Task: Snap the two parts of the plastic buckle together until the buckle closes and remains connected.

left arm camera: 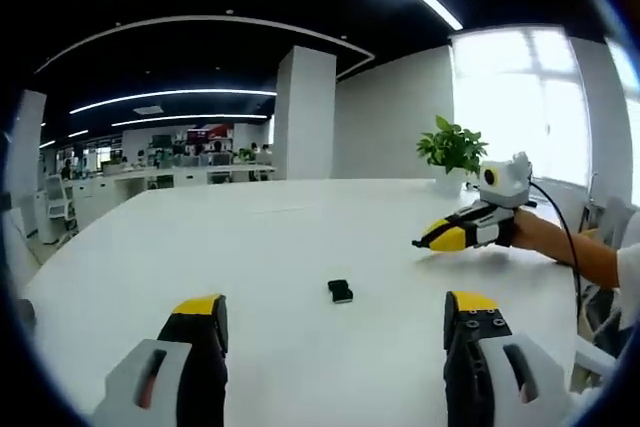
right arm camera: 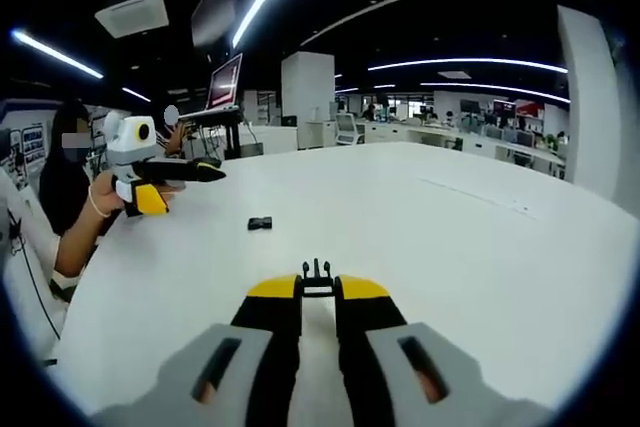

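While the socket half (left arm camera: 340, 291) of the buckle lies flat on the white worktop (left arm camera: 280, 247), the pronged half (right arm camera: 317, 272) is clamped between the tips of the right claw (right arm camera: 318, 288), its prongs projecting forward. The left claw (left arm camera: 335, 319) is held apart just short of the socket half, empty. Both halves are judged light, stiff and smooth, hence liable to skid; the socket half is best taken across its flat sides, well behind its open mouth.
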